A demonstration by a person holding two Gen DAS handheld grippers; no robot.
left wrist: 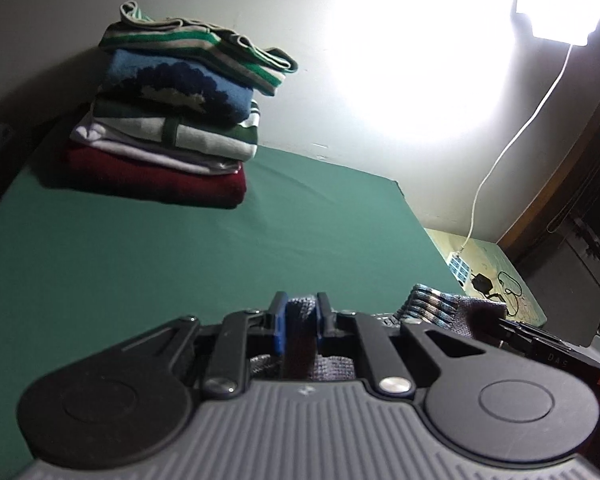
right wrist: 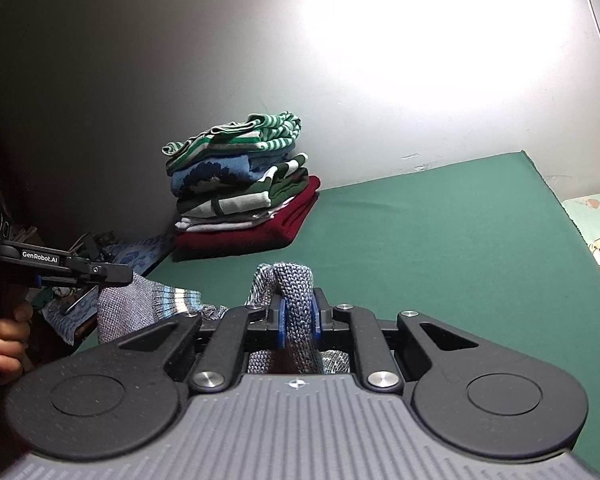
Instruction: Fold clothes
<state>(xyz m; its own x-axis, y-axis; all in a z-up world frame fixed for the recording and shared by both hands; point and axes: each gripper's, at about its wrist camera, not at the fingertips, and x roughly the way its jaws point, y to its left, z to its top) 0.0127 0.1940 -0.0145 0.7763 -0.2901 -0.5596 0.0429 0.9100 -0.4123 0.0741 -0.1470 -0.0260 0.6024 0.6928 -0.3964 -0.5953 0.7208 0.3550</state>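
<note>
Both grippers were clamped on one grey-blue knitted sweater [right wrist: 294, 296]. The right gripper [right wrist: 296, 320] pinched a thick bunched fold of the knit between its blue pads, the fold standing up above the fingertips. The left gripper [left wrist: 300, 320] held another bunch of the same knit, and in the right wrist view it showed from the side, gripping the fabric near a ribbed band with pale blue and white stripes [right wrist: 176, 300], a hand [right wrist: 4, 336] on its handle.

The sweater hung between the two grippers in front of the stack of folded clothes [left wrist: 172, 112], well apart from it, over the near edge of the green table cover [left wrist: 180, 240]. The stack stood at the far corner against the wall, a dark red garment [left wrist: 152, 180] at its bottom and a green-striped one [left wrist: 204, 44] on top.

The knit looked soft, limp and fairly heavy for its size; it would probably sag and stretch between holds rather than keep a line. It did not look slippery or fragile. Holds at firm edges, such as the ribbed band or shoulder seams, would likely control it better than bunched mid-fabric. Whether it was being laid out or lifted could not be told.
</note>
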